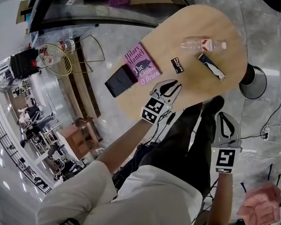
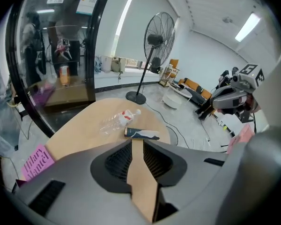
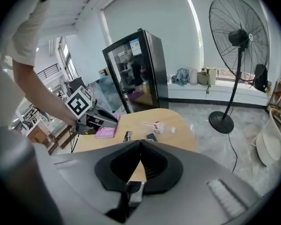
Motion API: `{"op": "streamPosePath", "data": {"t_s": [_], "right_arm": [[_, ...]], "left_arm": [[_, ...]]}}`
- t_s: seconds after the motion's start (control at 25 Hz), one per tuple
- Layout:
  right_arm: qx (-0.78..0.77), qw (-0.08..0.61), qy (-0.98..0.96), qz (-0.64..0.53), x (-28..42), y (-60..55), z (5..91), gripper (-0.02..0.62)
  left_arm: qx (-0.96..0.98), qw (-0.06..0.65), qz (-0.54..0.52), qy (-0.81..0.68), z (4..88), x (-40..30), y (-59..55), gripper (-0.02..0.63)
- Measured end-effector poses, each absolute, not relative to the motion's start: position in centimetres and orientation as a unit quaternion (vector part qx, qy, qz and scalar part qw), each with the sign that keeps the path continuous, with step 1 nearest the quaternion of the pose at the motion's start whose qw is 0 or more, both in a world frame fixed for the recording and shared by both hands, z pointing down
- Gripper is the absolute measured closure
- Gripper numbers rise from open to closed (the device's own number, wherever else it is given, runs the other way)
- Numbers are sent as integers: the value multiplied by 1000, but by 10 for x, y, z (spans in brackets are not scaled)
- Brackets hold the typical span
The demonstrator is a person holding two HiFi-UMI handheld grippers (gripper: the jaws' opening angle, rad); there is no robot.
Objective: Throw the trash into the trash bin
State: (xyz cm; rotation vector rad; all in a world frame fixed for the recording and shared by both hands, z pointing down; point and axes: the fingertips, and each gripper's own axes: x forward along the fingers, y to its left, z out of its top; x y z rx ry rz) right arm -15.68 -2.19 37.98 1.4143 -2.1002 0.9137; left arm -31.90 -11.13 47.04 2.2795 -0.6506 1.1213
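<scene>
I see the crushed clear plastic bottle (image 1: 196, 44) lying crosswise on the oval wooden table (image 1: 196, 95), cap to the right. The left gripper (image 1: 172, 87) has its jaws narrowly apart and empty; the right gripper (image 1: 225, 120) has its jaws together. The floor is grey marble (image 1: 267, 32).

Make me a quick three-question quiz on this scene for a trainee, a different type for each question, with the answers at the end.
1. True or false: the bottle lies on its side on the table.
2. In the head view, which gripper is over the table? A. left; B. right; C. neither.
3. Fill in: the thing nearest the tube is the ___.

Key:
1. True.
2. A, the left gripper.
3. Bottle.
</scene>
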Motion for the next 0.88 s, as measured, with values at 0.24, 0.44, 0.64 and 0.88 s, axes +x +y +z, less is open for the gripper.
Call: {"op": "streamPosePath", "data": {"t_s": [0.24,0.44,0.64,0.88], "right_arm": [[499,217,-762,351,-169,-31,433,584],[489,211,-767,357,-181,-35,475,584],[470,223,-771,368,-185,-27,512,584],[467,227,-768,376,-184,-23,527,584]], "left_arm": [[829,231,449,-240,538,-334,-128,500],[823,215,469,-236,584,-347,-142,457],[804,206,504,-238,623,-365,-153,408],[794,201,536,-205,656,-369,-152,341]]}}
